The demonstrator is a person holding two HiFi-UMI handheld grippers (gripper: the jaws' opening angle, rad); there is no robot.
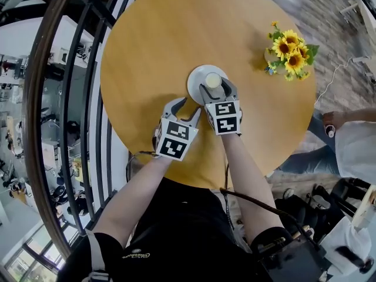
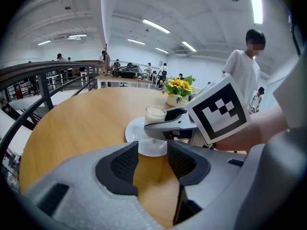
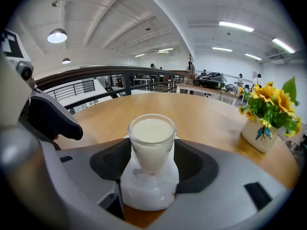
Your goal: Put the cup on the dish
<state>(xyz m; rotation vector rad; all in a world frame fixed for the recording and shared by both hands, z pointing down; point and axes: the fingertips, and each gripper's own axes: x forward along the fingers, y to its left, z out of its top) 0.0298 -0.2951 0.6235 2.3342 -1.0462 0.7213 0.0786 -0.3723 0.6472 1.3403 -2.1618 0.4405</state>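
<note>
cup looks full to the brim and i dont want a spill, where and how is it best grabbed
Grip the cup at mid-height on its glass wall, pads on opposite sides, coming in level from the person's side, as the right gripper does. It stands upright, shows no handle, and its white contents reach nearly to the rim, so hold below the rim.

A clear cup [image 3: 152, 143] of milky white, upright, sits on or just above the white dish [image 3: 146, 193].

The head view looks steeply down on the round counter [image 1: 176, 34]; both gripper views sit low and close, sharing the cup [image 3: 152, 140] and dish [image 3: 148, 195].
</note>
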